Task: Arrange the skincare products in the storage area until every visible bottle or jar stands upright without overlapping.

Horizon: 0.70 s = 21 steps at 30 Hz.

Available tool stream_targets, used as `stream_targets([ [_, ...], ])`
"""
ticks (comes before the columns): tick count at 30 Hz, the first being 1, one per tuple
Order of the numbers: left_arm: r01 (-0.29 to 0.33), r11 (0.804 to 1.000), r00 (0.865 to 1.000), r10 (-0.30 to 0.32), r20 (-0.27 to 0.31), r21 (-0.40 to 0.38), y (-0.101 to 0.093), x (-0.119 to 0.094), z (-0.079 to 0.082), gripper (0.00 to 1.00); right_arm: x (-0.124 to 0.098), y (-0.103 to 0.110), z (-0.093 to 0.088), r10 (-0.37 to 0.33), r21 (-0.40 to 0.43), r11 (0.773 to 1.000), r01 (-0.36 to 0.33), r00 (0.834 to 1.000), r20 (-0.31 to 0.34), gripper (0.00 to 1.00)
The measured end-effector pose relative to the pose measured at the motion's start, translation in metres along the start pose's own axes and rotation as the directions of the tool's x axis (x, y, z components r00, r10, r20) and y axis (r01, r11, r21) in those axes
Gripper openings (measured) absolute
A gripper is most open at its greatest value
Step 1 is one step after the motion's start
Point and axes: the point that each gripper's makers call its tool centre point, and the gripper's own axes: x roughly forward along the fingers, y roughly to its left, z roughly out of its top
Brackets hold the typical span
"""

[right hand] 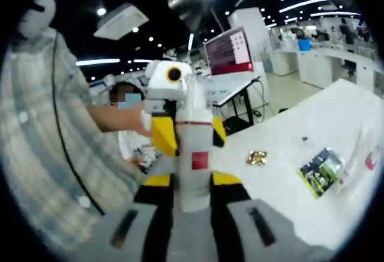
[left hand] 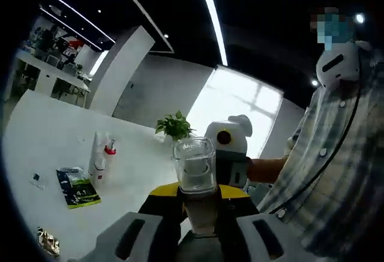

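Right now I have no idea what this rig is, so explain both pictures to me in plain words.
There is no robot here: a person holds a two-jaw hand tool in each hand, and each tool carries a fisheye camera looking along its own jaws. In the left gripper view, the left gripper is shut on a clear-capped bottle. In the right gripper view, the right gripper is shut on a white bottle with a red label. On the white table stand two small white bottles, beside a green packet and a small foil wrapper.

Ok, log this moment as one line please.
left gripper: shut on clear jar | right gripper: shut on white bottle | both lifted above white table | green packet lying flat
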Motion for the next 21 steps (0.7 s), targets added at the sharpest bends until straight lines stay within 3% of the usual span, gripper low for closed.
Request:
stream_targets([
  [3,-0.082,0.996,0.996,0.082,0.023,-0.018,0.010,0.007,0.001,0.24,0.003,-0.008,-0.003,-0.084,-0.011,0.996,0.084,0.996,-0.013,0.20],
  [6,-0.199,0.977,0.978,0.203,0.047,-0.072,0.023,0.012,0.001,0.26,0.004,-0.020,-0.003,-0.199,-0.030,0.980,0.198,0.980,-0.021,0.20],
  [9,-0.320,0.939,0.937,0.333,0.103,-0.129,0.038,0.012,0.004,0.27,0.000,-0.039,-0.003,-0.324,-0.019,0.946,0.323,0.946,-0.033,0.20],
  [12,-0.371,0.907,0.910,0.397,0.116,-0.200,0.043,0.015,0.001,0.27,-0.001,-0.046,-0.006,-0.386,-0.051,0.922,0.383,0.921,-0.052,0.20],
  [15,-0.409,0.895,0.899,0.428,0.089,-0.176,0.044,0.017,-0.004,0.27,0.000,-0.047,-0.012,-0.425,-0.132,0.901,0.413,0.901,-0.087,0.20],
  [17,-0.434,0.891,0.891,0.446,0.082,-0.131,0.042,0.017,-0.005,0.27,0.002,-0.045,-0.012,-0.428,-0.136,0.900,0.415,0.900,-0.085,0.20],
  [21,-0.418,0.903,0.899,0.427,0.100,-0.098,0.036,0.013,-0.001,0.24,0.003,-0.042,-0.009,-0.411,-0.113,0.908,0.403,0.909,-0.063,0.21],
])
